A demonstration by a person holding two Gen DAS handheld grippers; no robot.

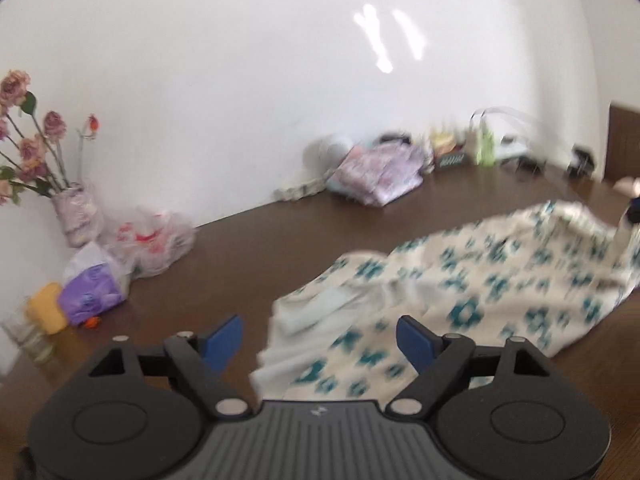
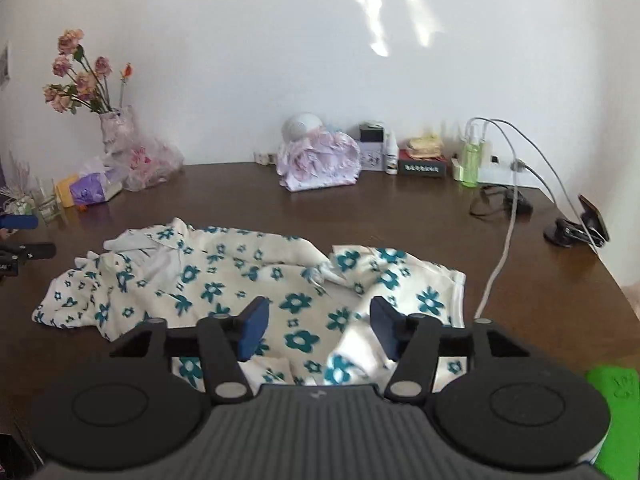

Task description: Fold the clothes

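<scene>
A cream garment with teal flowers (image 2: 248, 288) lies crumpled across the brown table (image 2: 360, 216); the left wrist view shows the same garment (image 1: 460, 292) blurred. My right gripper (image 2: 316, 330) hovers open over the garment's near edge, nothing between its blue pads. My left gripper (image 1: 320, 340) is open too, just above the garment's left end, and its blue fingertip (image 2: 18, 222) shows at the far left of the right wrist view. A folded pink-and-white cloth (image 2: 318, 162) rests by the wall.
A vase of dried roses (image 2: 114, 130), a plastic bag (image 2: 154, 166) and a purple tissue pack (image 2: 90, 188) crowd the back left. Boxes, a green bottle (image 2: 471, 162), a white cable (image 2: 506, 236) and a black phone stand (image 2: 576, 226) sit at the back right.
</scene>
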